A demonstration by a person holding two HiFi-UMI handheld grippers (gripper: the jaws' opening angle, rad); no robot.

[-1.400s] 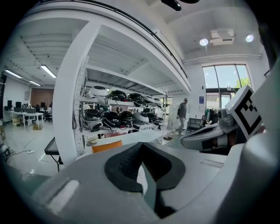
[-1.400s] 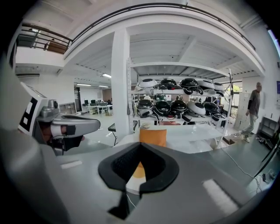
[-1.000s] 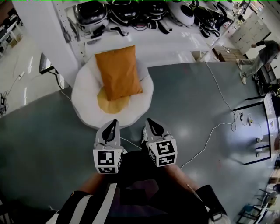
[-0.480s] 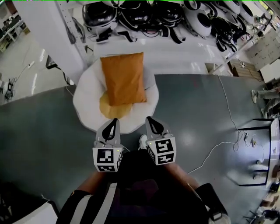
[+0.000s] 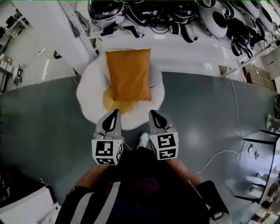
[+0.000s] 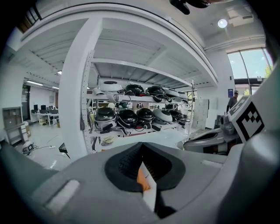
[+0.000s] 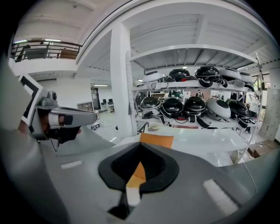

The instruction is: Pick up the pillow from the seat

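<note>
Both tools are shut and hold nothing, as they were a second ago. The left tool point(image 5: 114, 114) and the right tool point(image 5: 153, 115) are held side by side in front of the person, and they sit in nearly the same spot in the head view as before. In each gripper view the jaws meet, and only a thin sliver of orange and white shows through the notch between them.

What has changed is the scene around them. The white round seat point(image 5: 89, 94) has drawn closer and now sits more squarely ahead of the two tools; a second ago it lay further off and to the left. The tips of the tools now reach its near rim in the head view, though no view shows contact.

The orange pillow point(image 5: 129, 74) lies on the seat as before. Its far end is toward the back of the seat and its near end rests over a yellow cushion point(image 5: 114, 103). It looked slanted before and now looks almost straight up and down in the picture. It is well apart from both tools. The right gripper view shows it just above the closed jaws, with the left tool off to the side.

The rack of helmets point(image 5: 105, 8) behind the seat fills more of the top edge. The person who stood at the far right a second ago is out of view. The white cable point(image 5: 218, 154) on the grey floor point(image 5: 43, 118) has slid toward the right edge. A white shoe point(image 5: 143, 140) shows between the two tools.
</note>
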